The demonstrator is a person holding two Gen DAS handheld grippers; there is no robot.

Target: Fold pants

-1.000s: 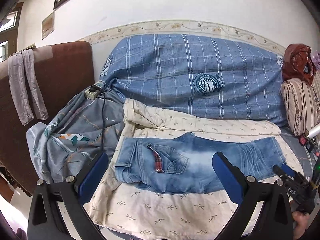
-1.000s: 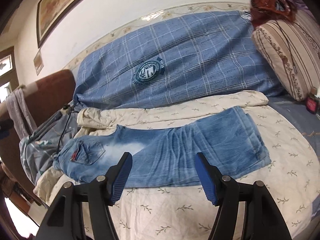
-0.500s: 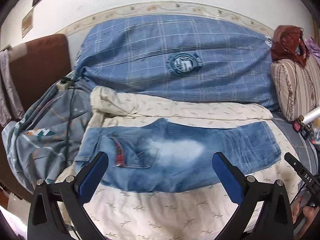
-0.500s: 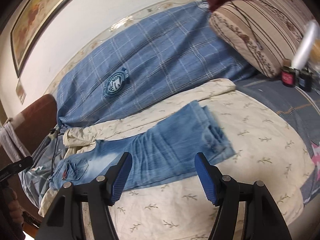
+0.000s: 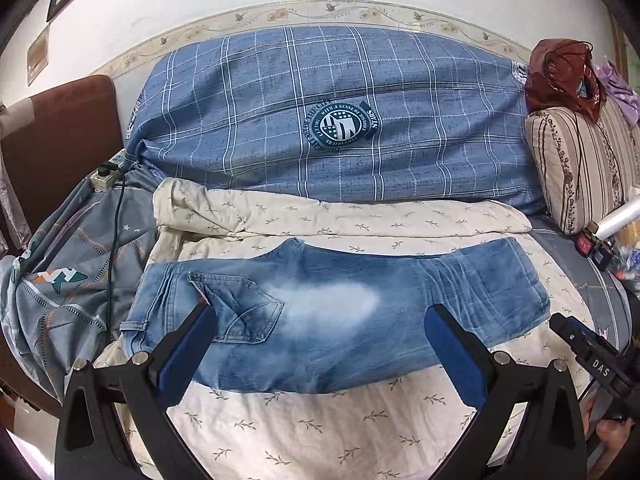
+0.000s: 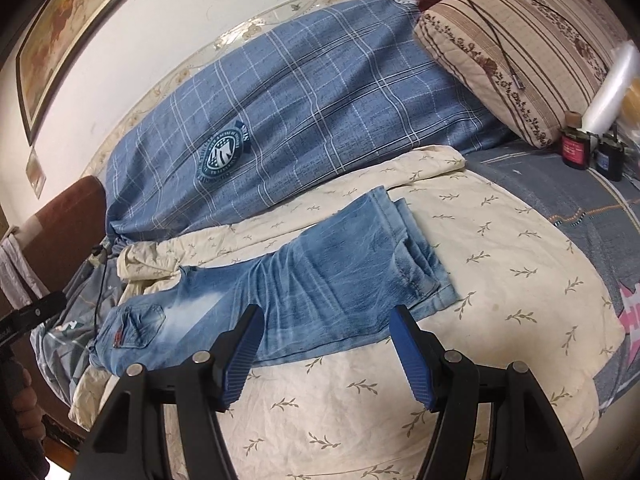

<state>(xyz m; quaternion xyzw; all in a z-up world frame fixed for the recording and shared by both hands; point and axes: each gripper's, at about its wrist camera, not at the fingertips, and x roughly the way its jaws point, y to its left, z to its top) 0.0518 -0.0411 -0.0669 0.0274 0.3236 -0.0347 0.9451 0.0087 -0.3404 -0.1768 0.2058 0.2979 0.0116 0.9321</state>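
Since the frame half a second before, the left gripper [image 5: 320, 344] had closed in on the jeans [image 5: 332, 312], which filled more of its view; the right gripper [image 6: 326, 354] had swung so that the jeans [image 6: 304, 292] ran less steeply across its view, the hems lying further right.

On the blue plaid quilt [image 5: 340, 120] a round badge [image 5: 343, 127] read "WITH A SENSE OF..." around a shield, the rest too small to make out; "DAS" stood in white on the black body of the right gripper at the right edge of the left view; a red tab on the back pocket [image 6: 138, 326] was illegible.

The jeans lay flat on the cream leaf-print cover [image 5: 320, 428], legs stacked, waistband at the left, hems at the right; both grippers stood wide open, holding nothing; the left hovered at the near edge over the seat and thigh, its left finger [image 5: 184, 356] before the pocket; the right hovered over the near edge mid-leg, left of the hems.
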